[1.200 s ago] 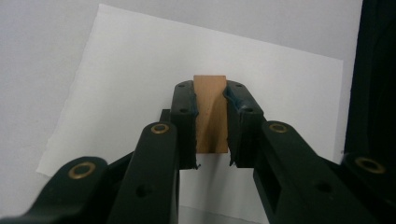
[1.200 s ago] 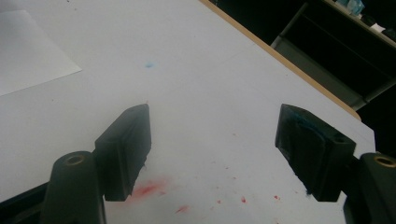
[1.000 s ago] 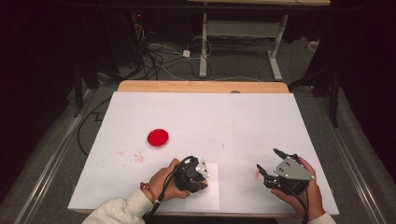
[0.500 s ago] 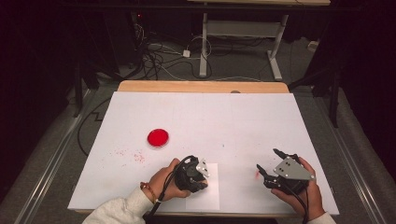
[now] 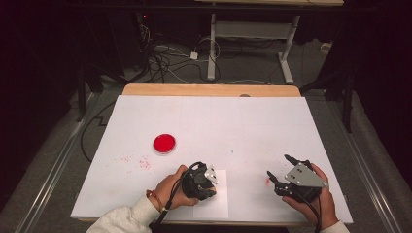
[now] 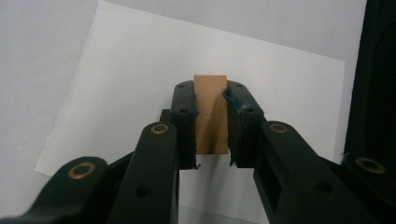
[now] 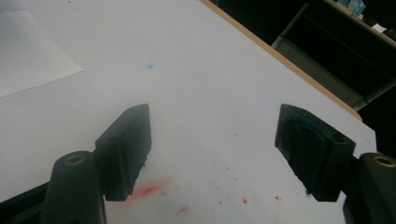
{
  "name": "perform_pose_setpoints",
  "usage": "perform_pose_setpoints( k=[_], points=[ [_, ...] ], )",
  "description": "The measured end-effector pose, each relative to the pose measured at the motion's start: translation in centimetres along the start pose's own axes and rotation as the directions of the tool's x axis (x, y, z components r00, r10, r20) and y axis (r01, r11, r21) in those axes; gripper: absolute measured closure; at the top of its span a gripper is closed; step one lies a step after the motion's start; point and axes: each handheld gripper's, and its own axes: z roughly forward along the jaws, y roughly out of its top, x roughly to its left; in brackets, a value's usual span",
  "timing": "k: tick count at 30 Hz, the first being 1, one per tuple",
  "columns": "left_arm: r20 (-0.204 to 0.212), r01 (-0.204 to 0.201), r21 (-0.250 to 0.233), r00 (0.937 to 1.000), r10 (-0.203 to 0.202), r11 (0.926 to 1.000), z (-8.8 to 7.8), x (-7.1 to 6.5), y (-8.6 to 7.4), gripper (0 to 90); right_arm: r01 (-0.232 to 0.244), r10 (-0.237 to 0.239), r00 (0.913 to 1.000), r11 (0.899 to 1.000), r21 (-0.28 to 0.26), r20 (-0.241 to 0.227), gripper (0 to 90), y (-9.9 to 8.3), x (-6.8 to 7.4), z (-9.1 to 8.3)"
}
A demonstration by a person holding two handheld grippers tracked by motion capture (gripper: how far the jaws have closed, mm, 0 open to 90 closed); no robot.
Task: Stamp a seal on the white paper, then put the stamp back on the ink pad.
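Note:
My left gripper (image 5: 209,180) points down over a white sheet of paper (image 5: 219,203) near the table's front edge, held in a person's hand. In the left gripper view its jaws (image 6: 210,87) are shut on a small upright wooden block (image 6: 211,112) above the paper (image 6: 116,70). To the right, my right gripper (image 5: 278,166) rests low over the table in the other hand, open with nothing between its fingers (image 7: 215,116). A round red dish (image 5: 164,143) sits on the white table left of centre, apart from both grippers.
A red smear (image 7: 149,189) and red specks mark the white tabletop (image 5: 209,121) by the right gripper; more specks (image 5: 141,162) lie below the dish. A wooden strip (image 5: 209,90) edges the far side. Cables and a desk frame stand on the floor beyond.

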Motion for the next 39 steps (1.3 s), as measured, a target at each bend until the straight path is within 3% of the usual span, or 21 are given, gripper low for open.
perform_pose_setpoints(
  k=[12,16,21,27,32,39],
  points=[
    [0.002,-0.003,0.003,1.0,0.003,1.0,0.0,0.0,0.1,73.8,-0.005,0.005,1.0,1.0,0.005,0.001,27.4,-0.1,-0.2,0.2],
    [-0.027,-0.017,0.013,0.9995,0.017,0.9998,0.0,-0.4,0.2,73.8,-0.007,0.007,1.0,1.0,0.006,0.003,27.4,0.0,-0.3,0.2],
    [-0.032,-0.009,0.013,0.9994,0.01,0.9999,-0.2,-0.5,0.3,73.8,-0.003,0.003,1.0,1.0,0.006,-0.002,27.3,0.0,-0.2,0.4],
    [-0.029,0.001,-0.054,0.9996,-0.002,0.9986,-2.0,-0.3,0.4,73.7,-0.008,0.008,0.9999,1.0,-0.002,0.007,27.3,0.0,-0.4,0.1],
    [-0.056,0.019,-0.112,0.9981,-0.025,0.9935,-3.9,0.0,0.0,73.8,-0.002,0.002,0.9999,1.0,-0.002,0.011,27.3,0.1,-0.4,0.2],
    [-0.077,0.031,-0.148,0.9961,-0.043,0.9885,-5.3,0.4,-0.4,73.8,0.002,-0.002,1.0,1.0,-0.005,0.004,27.3,0.2,-0.2,0.2]
  ],
)
